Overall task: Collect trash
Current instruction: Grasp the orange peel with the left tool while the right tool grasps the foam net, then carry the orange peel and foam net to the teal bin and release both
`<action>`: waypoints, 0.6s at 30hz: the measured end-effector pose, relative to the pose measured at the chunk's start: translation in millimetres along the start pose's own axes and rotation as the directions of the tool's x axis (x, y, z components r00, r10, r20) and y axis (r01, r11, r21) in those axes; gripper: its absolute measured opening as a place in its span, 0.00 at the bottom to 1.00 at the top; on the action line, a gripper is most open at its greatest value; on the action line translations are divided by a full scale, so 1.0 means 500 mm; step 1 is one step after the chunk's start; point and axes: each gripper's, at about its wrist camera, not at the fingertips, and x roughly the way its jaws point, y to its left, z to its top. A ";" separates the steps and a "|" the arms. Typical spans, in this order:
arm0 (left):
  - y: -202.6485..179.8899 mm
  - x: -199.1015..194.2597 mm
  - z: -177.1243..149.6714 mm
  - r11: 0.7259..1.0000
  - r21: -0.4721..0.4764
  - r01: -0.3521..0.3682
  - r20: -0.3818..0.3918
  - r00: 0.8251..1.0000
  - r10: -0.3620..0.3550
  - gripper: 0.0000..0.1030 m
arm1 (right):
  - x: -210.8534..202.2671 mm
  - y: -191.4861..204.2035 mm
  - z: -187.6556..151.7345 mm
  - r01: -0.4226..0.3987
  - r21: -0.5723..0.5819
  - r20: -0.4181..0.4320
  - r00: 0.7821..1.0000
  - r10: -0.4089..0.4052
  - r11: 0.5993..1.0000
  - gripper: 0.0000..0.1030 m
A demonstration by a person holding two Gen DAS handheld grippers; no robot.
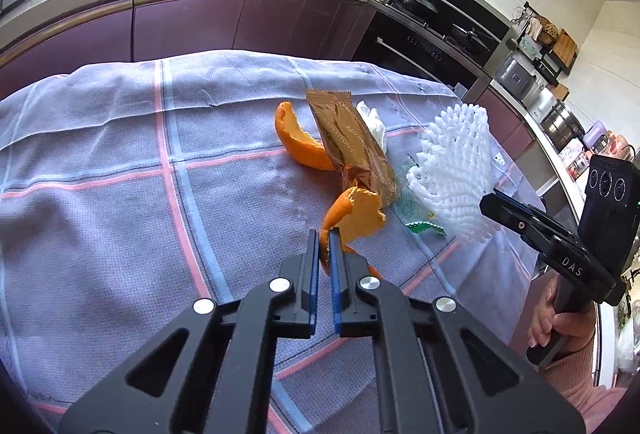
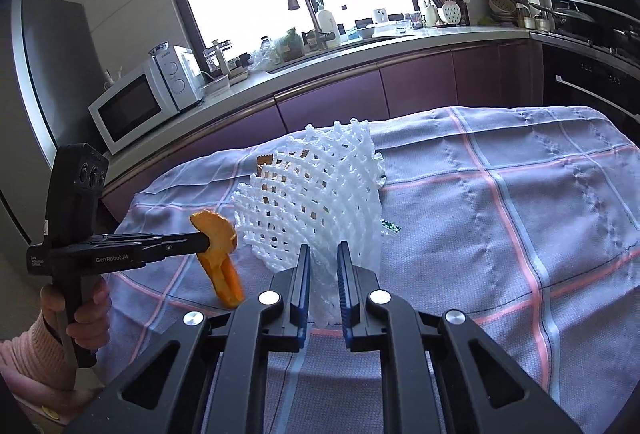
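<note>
My left gripper (image 1: pixel 325 234) is shut on an orange peel (image 1: pixel 356 214) and holds it above the checked tablecloth (image 1: pixel 120 162); the peel also shows in the right wrist view (image 2: pixel 218 234). My right gripper (image 2: pixel 323 250) is shut on a white foam fruit net (image 2: pixel 316 198), lifted off the cloth; the net also shows in the left wrist view (image 1: pixel 452 162). On the cloth lie a second orange peel (image 1: pixel 296 138), a brown snack wrapper (image 1: pixel 352 142), a crumpled white tissue (image 1: pixel 372 118) and a small green wrapper (image 1: pixel 424 226).
A kitchen counter (image 2: pixel 360 50) with a microwave (image 2: pixel 136 106), sink tap and utensils runs behind the table. An oven and stove (image 1: pixel 432 30) stand at the right. The left gripper's body (image 2: pixel 80 234) is close to my right gripper.
</note>
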 end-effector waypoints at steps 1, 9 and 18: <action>-0.001 -0.009 -0.001 1.000 0.005 -0.006 0.009 1.000 0.006 0.05 | -0.004 0.003 0.000 -0.004 -0.003 0.004 1.000 0.004 1.000 0.11; 0.024 -0.093 -0.027 1.000 0.006 -0.020 0.067 0.998 0.020 0.05 | -0.015 0.042 -0.001 -0.047 -0.027 0.012 0.999 0.047 0.999 0.11; 0.079 -0.217 -0.064 0.997 -0.042 -0.062 0.156 0.985 0.068 0.05 | 0.006 0.122 0.001 -0.127 -0.074 -0.006 0.992 0.127 0.989 0.11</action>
